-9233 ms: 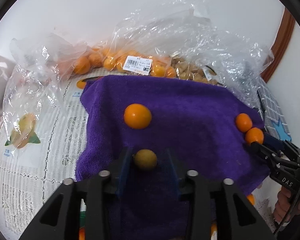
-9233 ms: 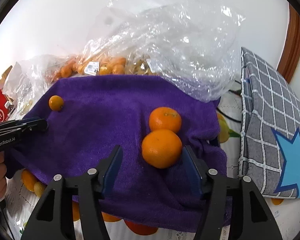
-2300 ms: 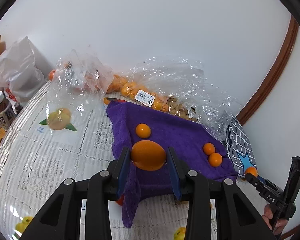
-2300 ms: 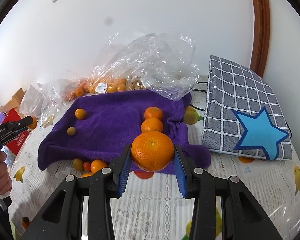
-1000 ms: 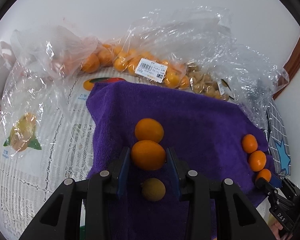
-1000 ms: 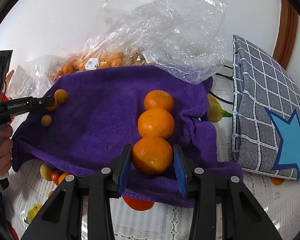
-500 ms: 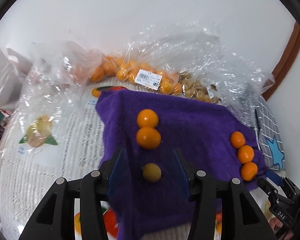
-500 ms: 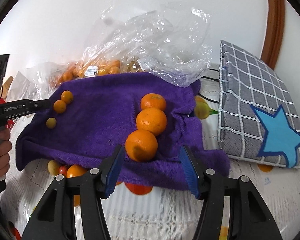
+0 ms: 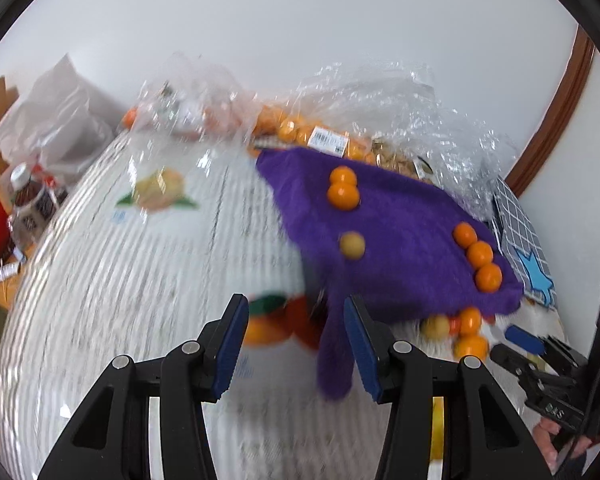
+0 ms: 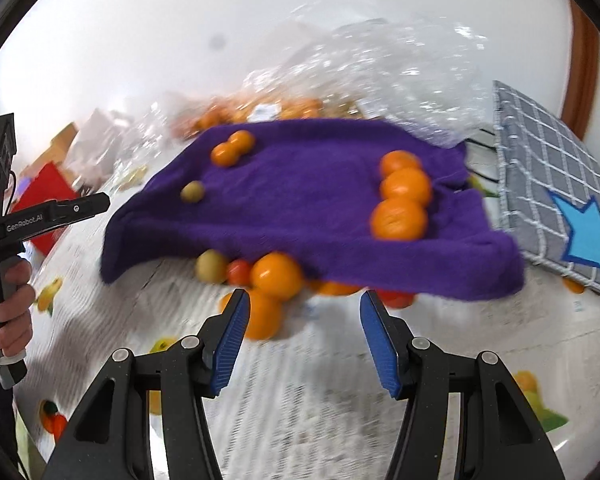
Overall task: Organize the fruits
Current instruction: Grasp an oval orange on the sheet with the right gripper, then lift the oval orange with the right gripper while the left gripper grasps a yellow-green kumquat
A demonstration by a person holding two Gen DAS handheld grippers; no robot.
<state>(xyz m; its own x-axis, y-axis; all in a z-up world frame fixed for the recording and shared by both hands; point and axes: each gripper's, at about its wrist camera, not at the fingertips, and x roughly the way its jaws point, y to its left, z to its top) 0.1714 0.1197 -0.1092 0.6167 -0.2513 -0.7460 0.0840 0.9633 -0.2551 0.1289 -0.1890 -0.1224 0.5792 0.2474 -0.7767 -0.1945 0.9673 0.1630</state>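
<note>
A purple towel (image 9: 396, 232) (image 10: 300, 200) lies on the table. On it, three oranges (image 10: 400, 196) (image 9: 478, 256) stand in a row on the right, two small orange fruits (image 9: 343, 188) (image 10: 232, 148) touch on the left, and a small yellow-green fruit (image 9: 352, 245) (image 10: 192, 191) lies apart. Loose fruits (image 10: 276, 276) (image 9: 466, 328) lie at the towel's near edge. My left gripper (image 9: 296, 344) is open and empty, pulled back over the tablecloth. My right gripper (image 10: 304, 336) is open and empty, just before the loose fruits.
Clear plastic bags of fruit (image 9: 320, 136) (image 10: 280, 108) lie behind the towel by the wall. A grey checked cushion with a blue star (image 10: 556, 200) lies to the right. Bottles and a white bag (image 9: 32, 192) are at the table's left edge.
Both grippers have let go of their oranges, opened, and pulled back from the towel toward the near side; the views are blurred by the motion.
</note>
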